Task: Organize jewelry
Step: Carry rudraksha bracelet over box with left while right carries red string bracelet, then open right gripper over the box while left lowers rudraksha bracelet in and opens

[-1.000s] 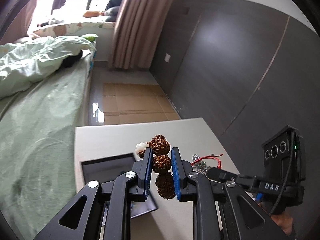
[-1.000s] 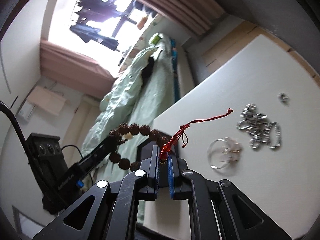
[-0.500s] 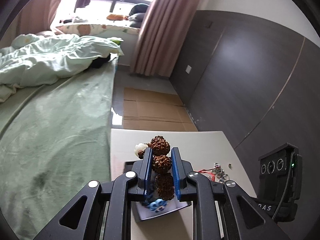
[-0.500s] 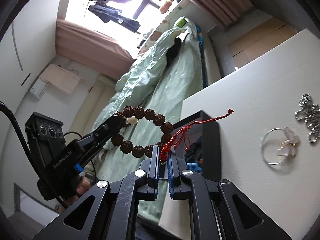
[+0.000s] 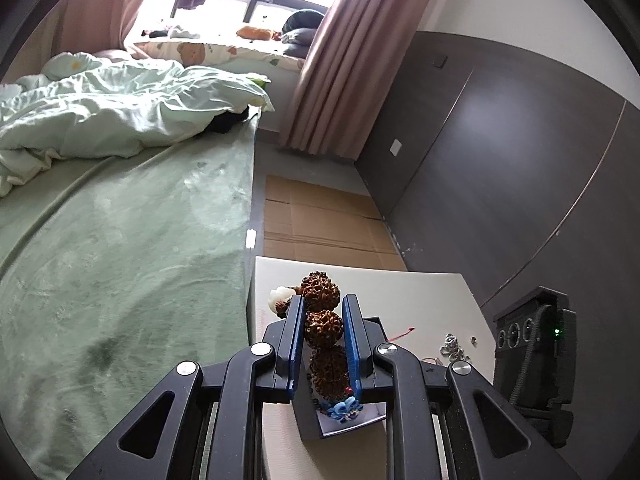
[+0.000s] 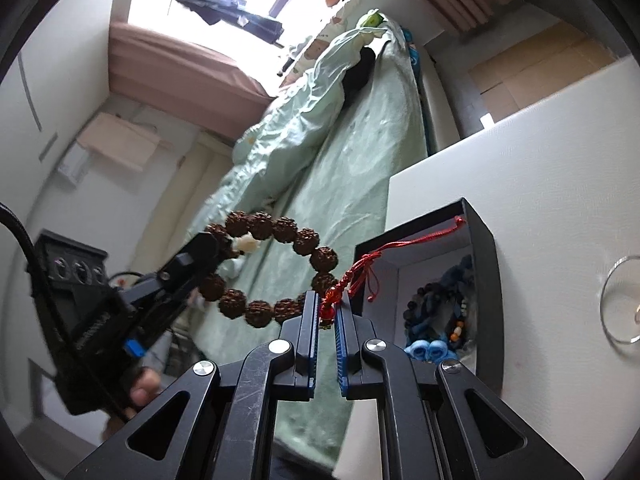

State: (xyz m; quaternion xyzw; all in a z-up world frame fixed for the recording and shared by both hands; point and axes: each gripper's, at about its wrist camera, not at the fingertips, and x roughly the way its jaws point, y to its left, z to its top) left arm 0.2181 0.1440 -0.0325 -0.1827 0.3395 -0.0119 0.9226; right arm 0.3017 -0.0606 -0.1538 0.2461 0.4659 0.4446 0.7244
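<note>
My left gripper (image 5: 324,312) is shut on a brown seed-bead bracelet (image 5: 323,322) with one white bead, held in the air above the black jewelry box (image 5: 340,420). In the right wrist view the bracelet (image 6: 276,272) hangs as a ring from the left gripper (image 6: 208,244). My right gripper (image 6: 327,312) is shut on a red cord bracelet (image 6: 360,268) with a red bead, just left of the open black box (image 6: 484,264). The box holds a blue flower piece (image 6: 430,350) and dark beads.
The box stands on a white table (image 6: 540,152) near its left edge. A clear ring bangle (image 6: 618,304) lies right of the box. Silver chain jewelry (image 5: 454,346) lies further right. A green bed (image 5: 120,240) runs along the table's left side.
Both grippers have moved left with their bracelets, from over the loose jewelry to over and beside the black box. The silver pieces have slid out of the right wrist view.
</note>
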